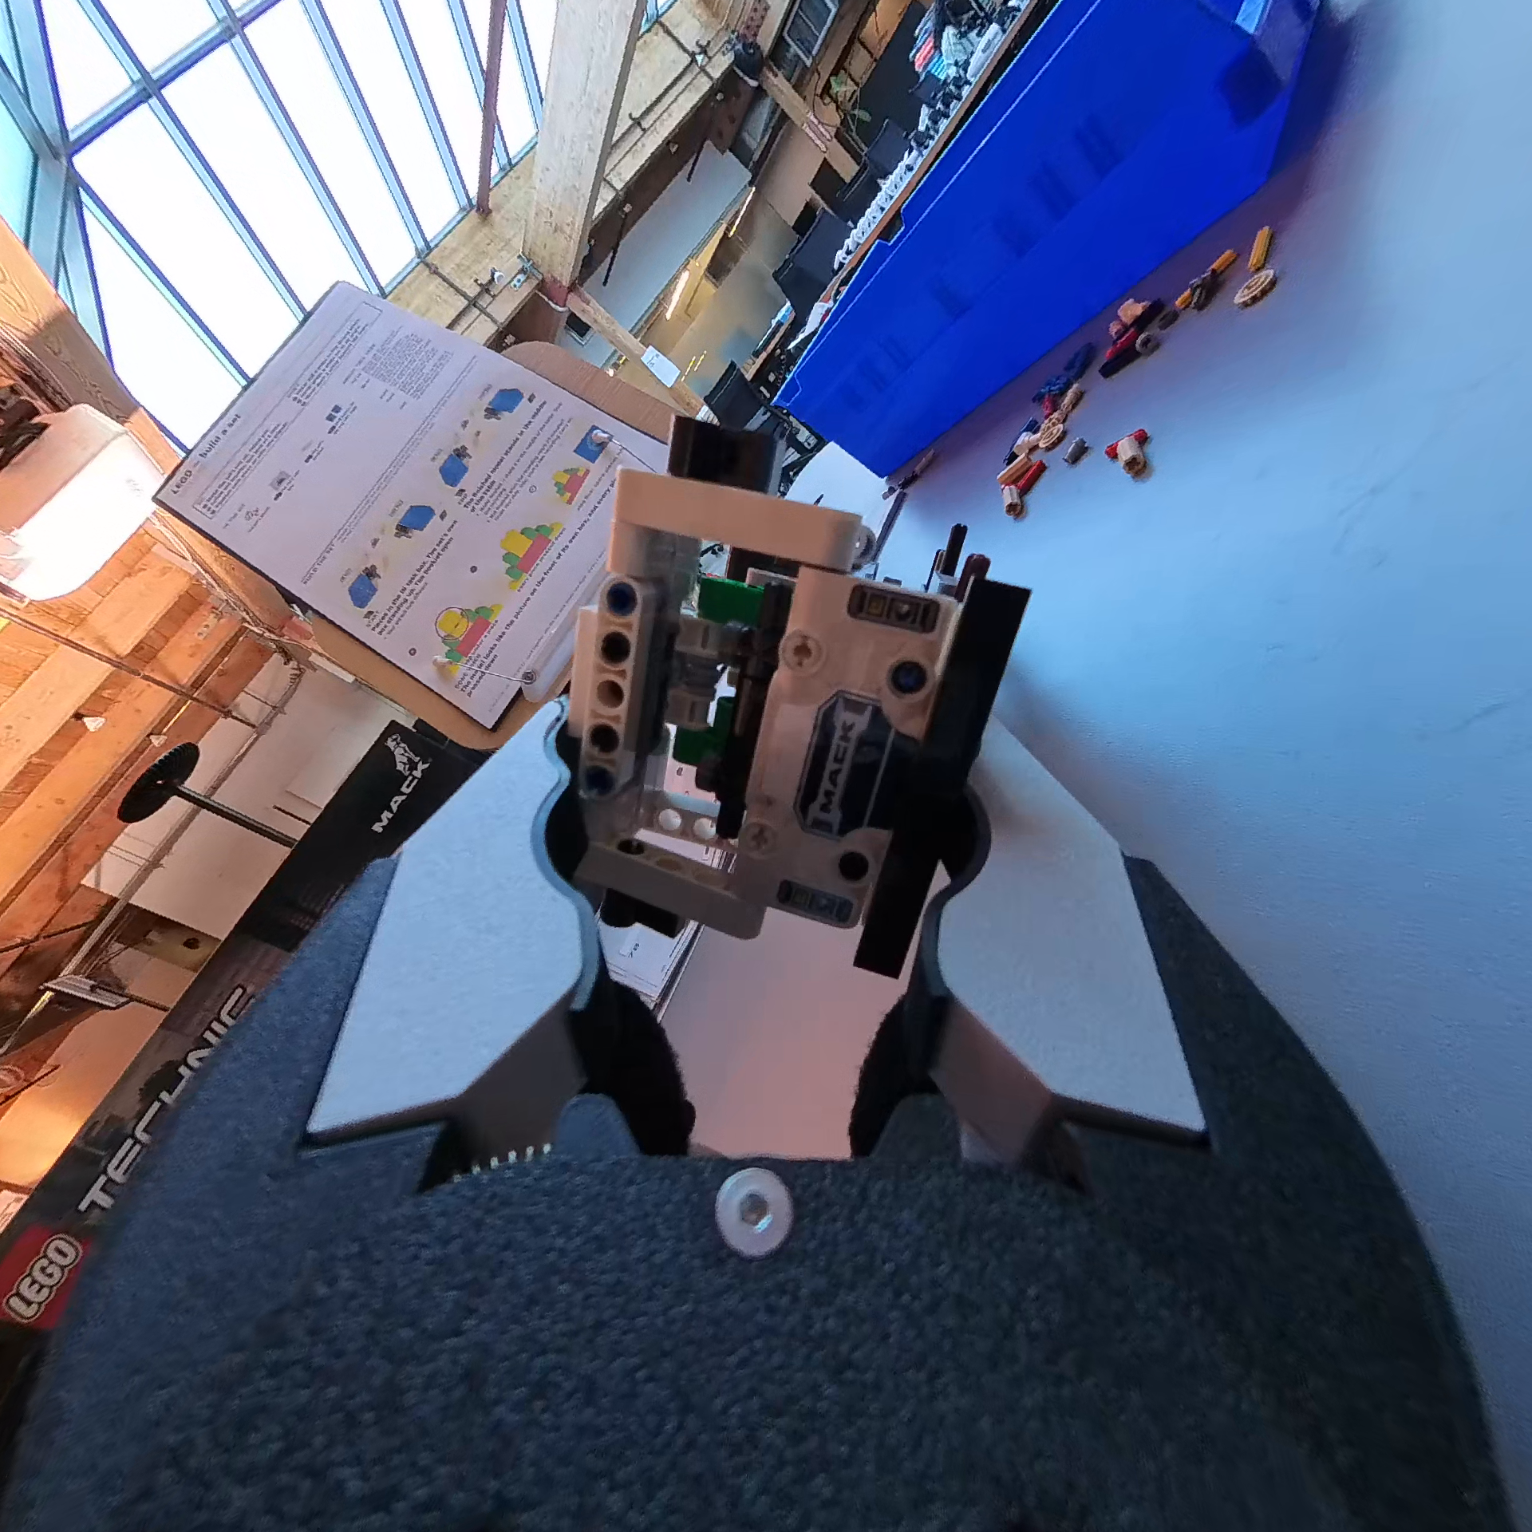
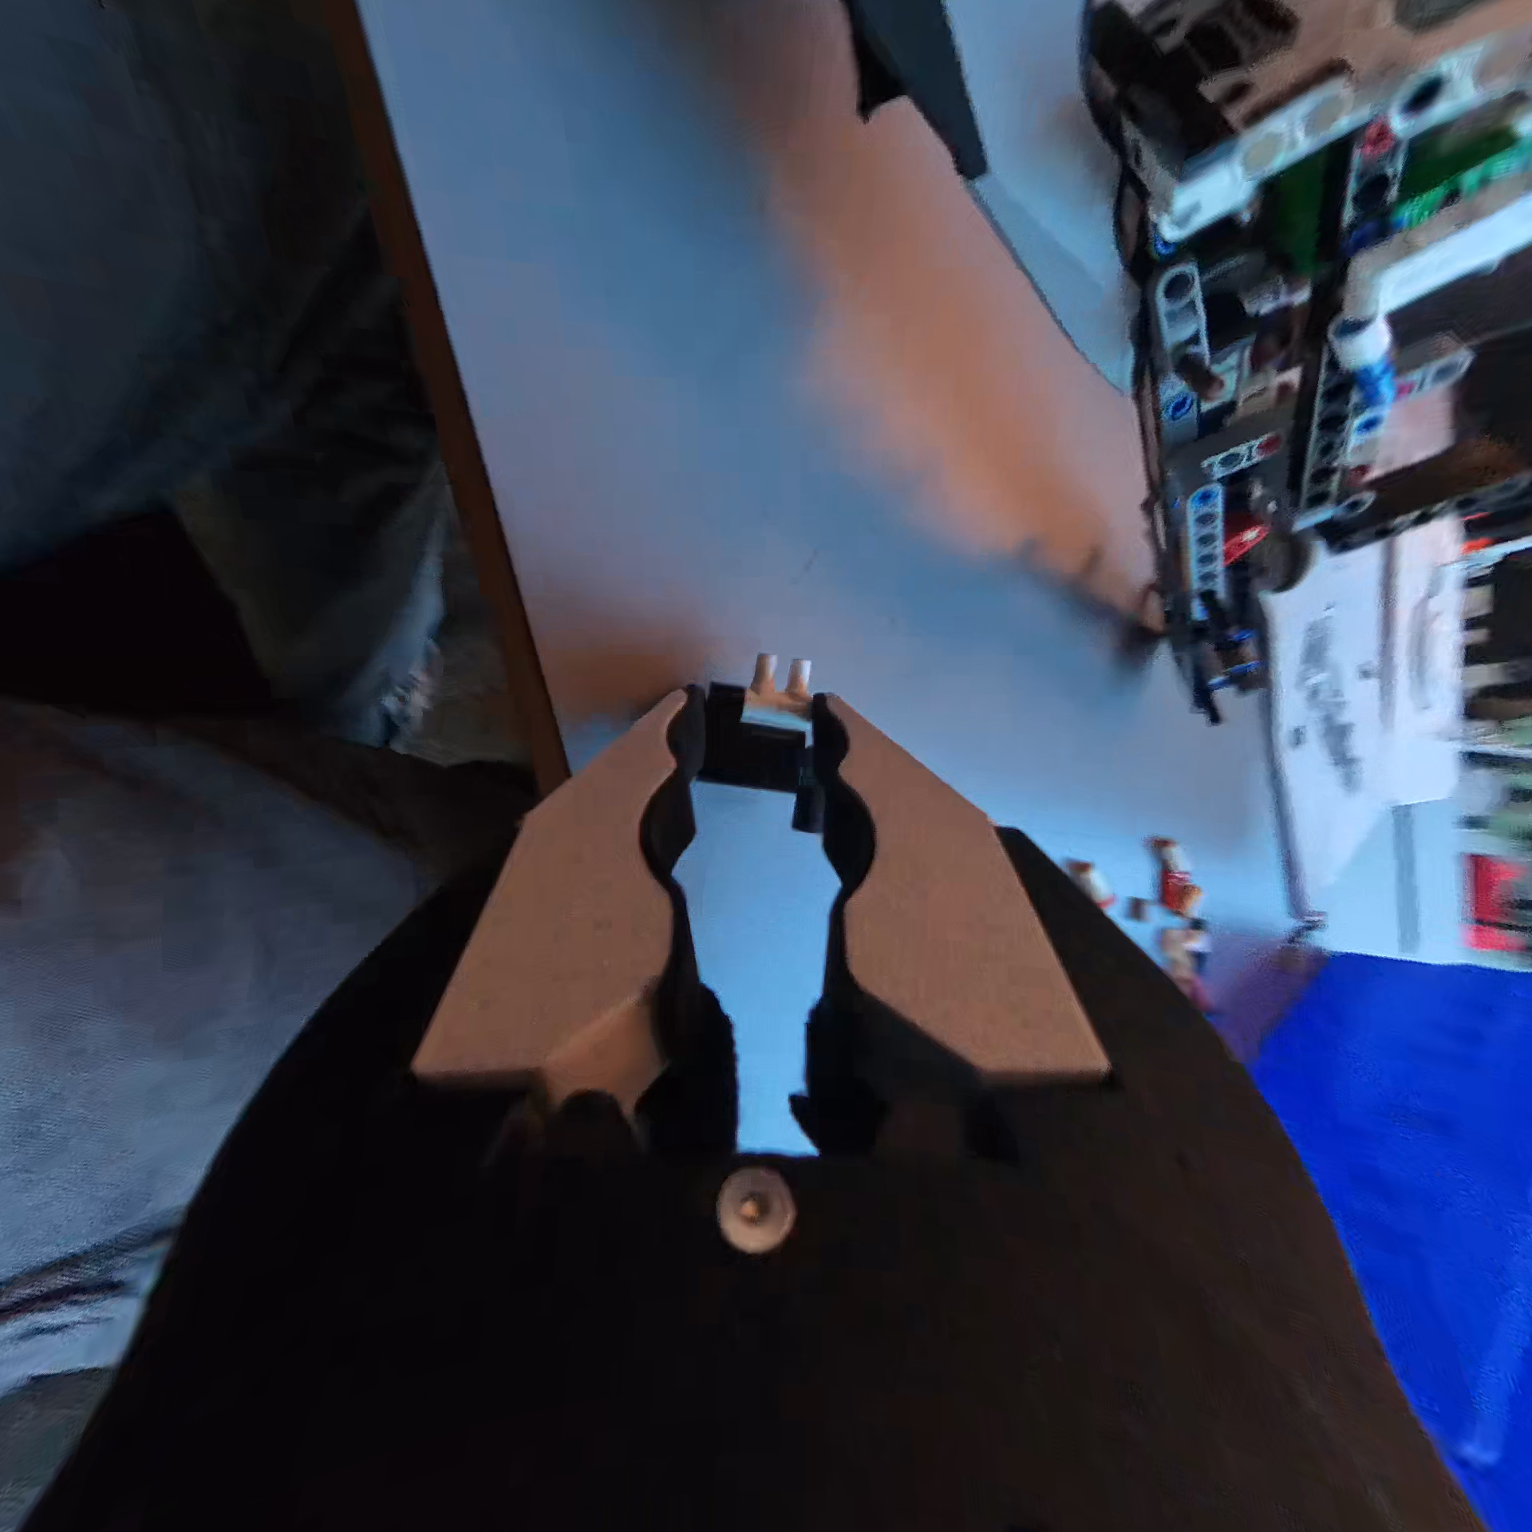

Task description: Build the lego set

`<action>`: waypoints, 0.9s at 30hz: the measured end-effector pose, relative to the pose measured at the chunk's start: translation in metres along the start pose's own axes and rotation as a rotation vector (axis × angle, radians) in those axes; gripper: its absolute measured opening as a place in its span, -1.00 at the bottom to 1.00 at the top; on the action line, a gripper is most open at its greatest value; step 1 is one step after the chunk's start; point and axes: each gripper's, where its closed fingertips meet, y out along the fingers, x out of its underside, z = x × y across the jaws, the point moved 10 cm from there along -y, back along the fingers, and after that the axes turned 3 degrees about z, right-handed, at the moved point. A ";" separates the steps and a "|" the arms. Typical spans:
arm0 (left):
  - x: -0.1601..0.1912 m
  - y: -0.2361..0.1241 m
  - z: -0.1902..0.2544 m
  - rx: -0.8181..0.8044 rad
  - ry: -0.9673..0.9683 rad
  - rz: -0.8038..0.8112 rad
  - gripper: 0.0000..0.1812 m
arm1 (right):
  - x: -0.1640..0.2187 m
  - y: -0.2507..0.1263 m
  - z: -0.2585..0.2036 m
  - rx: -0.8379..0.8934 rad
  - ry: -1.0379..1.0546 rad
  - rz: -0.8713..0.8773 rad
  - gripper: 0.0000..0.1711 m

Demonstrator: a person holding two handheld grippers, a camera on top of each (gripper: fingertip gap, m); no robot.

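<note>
My left gripper (image 1: 767, 816) is shut on a partly built lego model (image 1: 746, 688), a white and black frame with green parts and a badge panel, held above the white table (image 1: 1285, 746). My right gripper (image 2: 753, 721) is shut on a small black lego piece (image 2: 746, 750) with two white pegs at its tip, held over the table near its brown front edge. The right wrist view is blurred. The model (image 2: 1293, 332) shows at that view's upper right, with the left gripper out of frame.
A blue bin (image 1: 1036, 249) stands along the table's far side, with loose lego pieces (image 1: 1111, 381) beside it. An open instruction sheet (image 1: 398, 497) rests on a stand. A lego box (image 1: 166, 1078) lies at the left. A person's lap (image 2: 207, 580) is beyond the table edge.
</note>
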 end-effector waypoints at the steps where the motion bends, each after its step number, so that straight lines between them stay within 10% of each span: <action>1: 0.000 0.000 0.000 0.000 0.001 0.001 -0.06 | 0.002 0.000 0.002 -0.029 0.070 0.028 -0.72; 13: -0.001 -0.001 0.001 0.003 0.007 0.007 -0.06 | 0.046 -0.008 0.029 -0.370 0.781 0.288 -0.65; 27: -0.001 -0.001 0.002 0.003 0.019 0.012 -0.06 | 0.051 0.004 0.033 -0.374 0.460 0.178 -0.84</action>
